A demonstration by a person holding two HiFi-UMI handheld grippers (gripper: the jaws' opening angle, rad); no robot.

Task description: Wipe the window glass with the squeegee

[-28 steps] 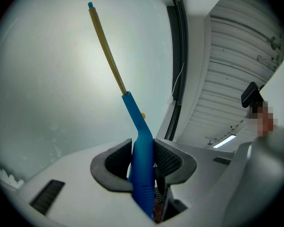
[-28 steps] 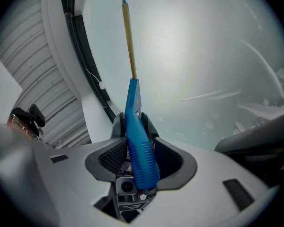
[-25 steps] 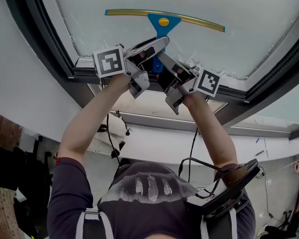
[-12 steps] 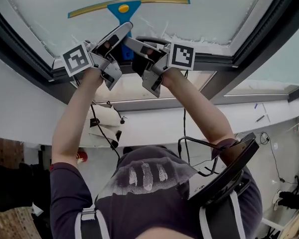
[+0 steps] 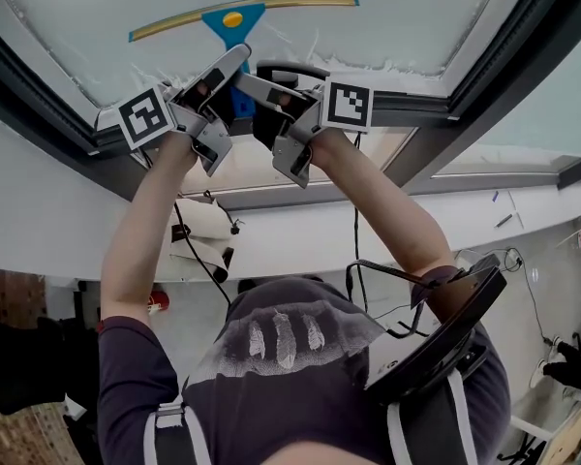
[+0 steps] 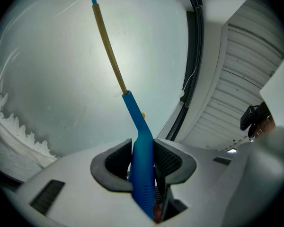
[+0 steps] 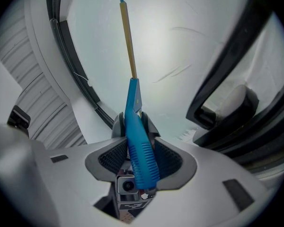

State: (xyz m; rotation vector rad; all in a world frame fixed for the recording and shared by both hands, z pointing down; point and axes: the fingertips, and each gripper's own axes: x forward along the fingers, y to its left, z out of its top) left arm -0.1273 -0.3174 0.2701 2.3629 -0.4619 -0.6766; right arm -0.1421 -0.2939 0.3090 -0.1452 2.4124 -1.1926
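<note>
The squeegee has a blue handle point(image 5: 234, 29) and a long yellow blade point(image 5: 300, 2) that lies against the pale window glass point(image 5: 407, 13) above me. My left gripper point(image 5: 230, 66) and right gripper point(image 5: 263, 77) meet from either side just below the blade, both shut on the handle. In the left gripper view the handle point(image 6: 141, 141) stands pinched between the pads of the left gripper point(image 6: 143, 159), and the blade point(image 6: 109, 46) runs up across the glass. The right gripper point(image 7: 141, 156) clamps the ribbed handle point(image 7: 141, 157), with the blade point(image 7: 128, 37) beyond it.
White foam streaks point(image 5: 353, 61) line the lower edge of the pane. A dark window frame point(image 5: 421, 114) runs just below the grippers and up both sides. A white ledge point(image 5: 300, 245) lies under it, with cables point(image 5: 208, 260) hanging beneath.
Over the last second the squeegee and both grippers shifted left and up in the head view, and the blade's slant reversed. In the last half second they barely moved.
</note>
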